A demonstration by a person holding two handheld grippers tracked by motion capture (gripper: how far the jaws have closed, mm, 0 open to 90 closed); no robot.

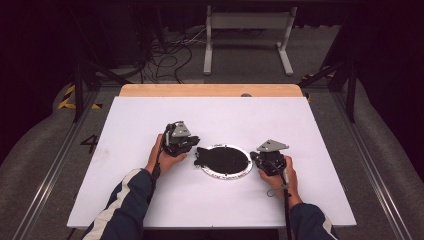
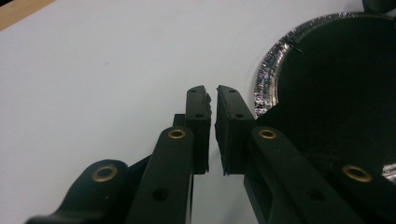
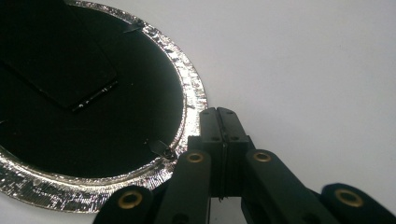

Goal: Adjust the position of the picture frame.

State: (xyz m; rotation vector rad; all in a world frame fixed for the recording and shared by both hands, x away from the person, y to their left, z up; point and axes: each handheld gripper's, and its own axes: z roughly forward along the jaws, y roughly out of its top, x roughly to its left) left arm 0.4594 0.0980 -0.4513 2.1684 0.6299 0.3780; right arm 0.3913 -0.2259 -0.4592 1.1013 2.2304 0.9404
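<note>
Right gripper (image 3: 222, 112) sat with jaws together, pinning the foil-rimmed black disc (image 3: 93, 116) by its rim; left gripper (image 2: 212, 95), jaws barely apart and empty, waited just beside it

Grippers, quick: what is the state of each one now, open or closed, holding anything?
Left gripper: jaws a narrow slit apart, nothing between them.
Right gripper: jaws closed, holding nothing.
</note>
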